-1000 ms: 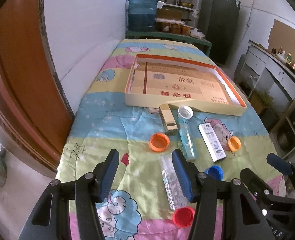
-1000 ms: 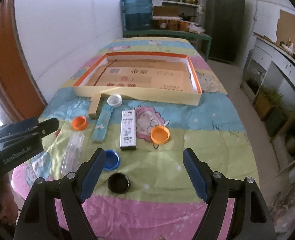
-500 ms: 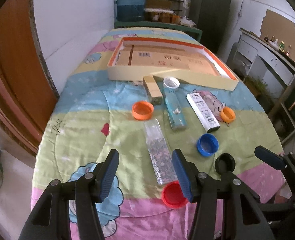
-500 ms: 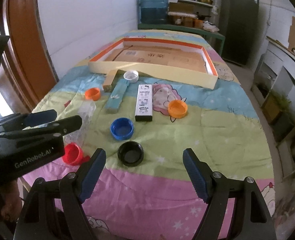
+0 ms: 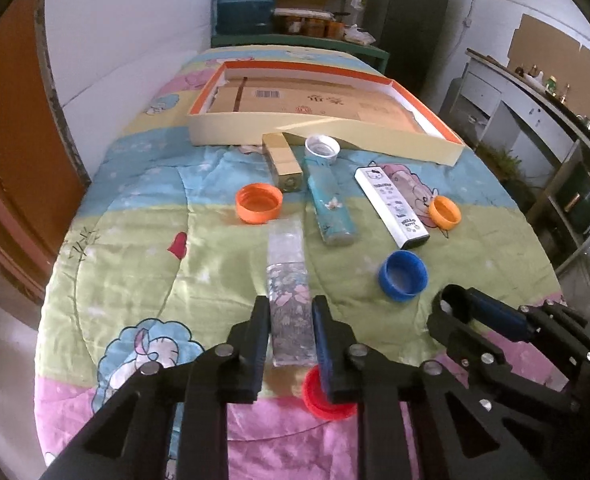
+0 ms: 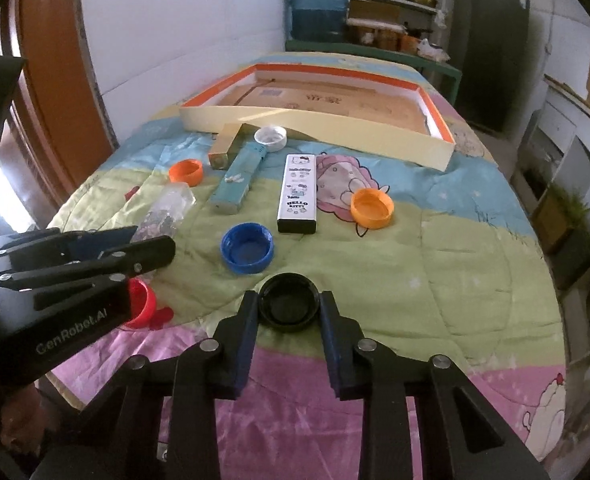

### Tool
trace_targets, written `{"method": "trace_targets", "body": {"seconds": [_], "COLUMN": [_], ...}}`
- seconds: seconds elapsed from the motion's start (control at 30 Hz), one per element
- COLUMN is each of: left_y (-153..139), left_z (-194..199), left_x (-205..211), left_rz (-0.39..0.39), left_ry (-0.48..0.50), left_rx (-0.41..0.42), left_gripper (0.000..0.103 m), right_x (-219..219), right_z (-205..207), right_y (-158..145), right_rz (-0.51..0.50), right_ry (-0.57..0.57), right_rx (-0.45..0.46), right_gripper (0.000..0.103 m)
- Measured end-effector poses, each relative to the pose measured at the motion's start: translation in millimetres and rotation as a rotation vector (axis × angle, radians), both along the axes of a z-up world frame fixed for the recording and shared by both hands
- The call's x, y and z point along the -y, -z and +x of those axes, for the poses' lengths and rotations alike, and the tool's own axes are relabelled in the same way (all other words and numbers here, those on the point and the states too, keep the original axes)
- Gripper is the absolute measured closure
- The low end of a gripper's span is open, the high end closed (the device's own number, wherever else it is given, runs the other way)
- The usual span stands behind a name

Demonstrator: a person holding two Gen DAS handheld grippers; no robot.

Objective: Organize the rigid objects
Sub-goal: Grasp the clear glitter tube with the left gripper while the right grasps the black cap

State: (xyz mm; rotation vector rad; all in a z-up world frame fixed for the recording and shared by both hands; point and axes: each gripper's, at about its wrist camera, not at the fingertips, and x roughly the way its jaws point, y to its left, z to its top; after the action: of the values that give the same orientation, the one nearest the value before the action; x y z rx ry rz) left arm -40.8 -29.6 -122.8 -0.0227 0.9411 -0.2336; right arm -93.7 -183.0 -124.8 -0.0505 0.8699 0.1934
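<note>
Both sets of jaws, wide apart a second ago, are now closing on their targets. The left gripper pinches the near end of the clear glittery box, which lies flat on the quilted desk with the red cap just beside it. The right gripper squeezes the black cap at the near edge — both have dropped lower too. The blue cap, orange caps and other boxes lie farther off; the cardboard tray at the far end seems the destination — lifting looks next.
</note>
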Motion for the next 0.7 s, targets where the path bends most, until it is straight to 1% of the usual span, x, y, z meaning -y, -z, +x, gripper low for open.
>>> {"method": "trace_targets", "body": {"seconds": [0.13,0.37,0.6,0.7], "left_y": [-2,-14,-24,-30], "left_z": [-2,-4,-3,-3], "left_x": [-4,-5,-11,-13], "left_rz": [-0.027,-0.030,-0.064,-0.057], "left_ry": [-0.002,0.009,0.013,0.006], "left_rx": [0.001,0.033,0.051,0.082], "left_gripper": [0.083,0.083,0.083,0.083], "right_x": [4,9,14,16], "right_z": [-3,-5,-2,0], "right_y": [-3,-15,-29,-36], "right_rz": [0.020,0.040,0.061,0.069], "right_ry": [0.007,0.019,0.029,0.032], "right_rx": [0.010,0.040,0.069,0.084], "right_gripper": [0.073,0.073,0.073,0.073]}}
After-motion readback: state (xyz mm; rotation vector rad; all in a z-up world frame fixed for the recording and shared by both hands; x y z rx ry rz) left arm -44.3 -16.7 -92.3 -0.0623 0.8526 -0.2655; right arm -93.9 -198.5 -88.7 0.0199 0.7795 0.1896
